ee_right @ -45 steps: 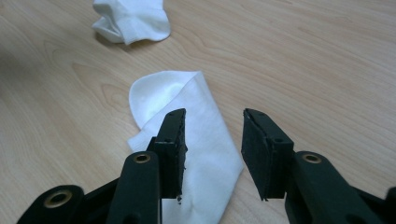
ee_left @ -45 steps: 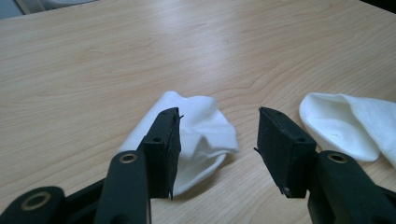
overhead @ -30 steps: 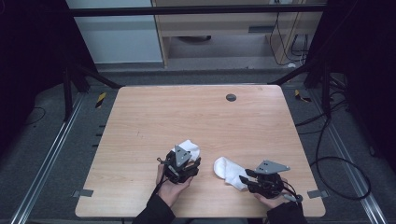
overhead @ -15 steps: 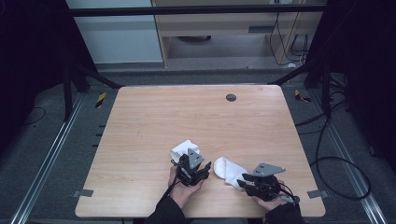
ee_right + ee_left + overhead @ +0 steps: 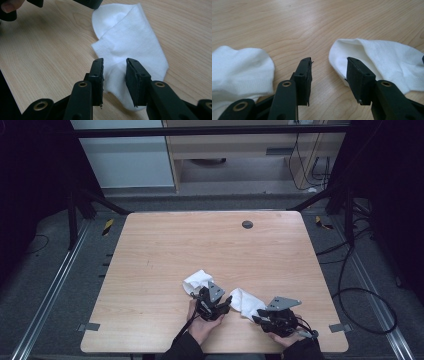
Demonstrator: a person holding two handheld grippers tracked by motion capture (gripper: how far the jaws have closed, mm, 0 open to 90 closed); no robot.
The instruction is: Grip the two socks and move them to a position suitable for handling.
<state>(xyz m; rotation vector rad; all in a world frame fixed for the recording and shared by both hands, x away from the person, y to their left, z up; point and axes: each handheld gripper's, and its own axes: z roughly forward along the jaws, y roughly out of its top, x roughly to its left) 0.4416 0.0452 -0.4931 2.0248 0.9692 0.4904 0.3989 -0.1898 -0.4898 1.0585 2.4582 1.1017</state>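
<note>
Two white socks lie on the wooden table. One sock is crumpled at the left. The other sock lies flat between the two grippers. My left gripper points at the flat sock's rounded end; its jaws have just been closing and stand open, one over the sock's edge, bare wood between them. My right gripper is at the flat sock's other end; its jaws have just been closing too, still apart, with fabric lying between them.
A small dark round hole sits near the table's far edge. Cables trail on the floor at the right. A cabinet stands beyond the table. The near table edge runs just below both hands.
The left gripper has moved right, away from the crumpled sock and up to the flat sock's end. The right gripper has shifted only slightly.
</note>
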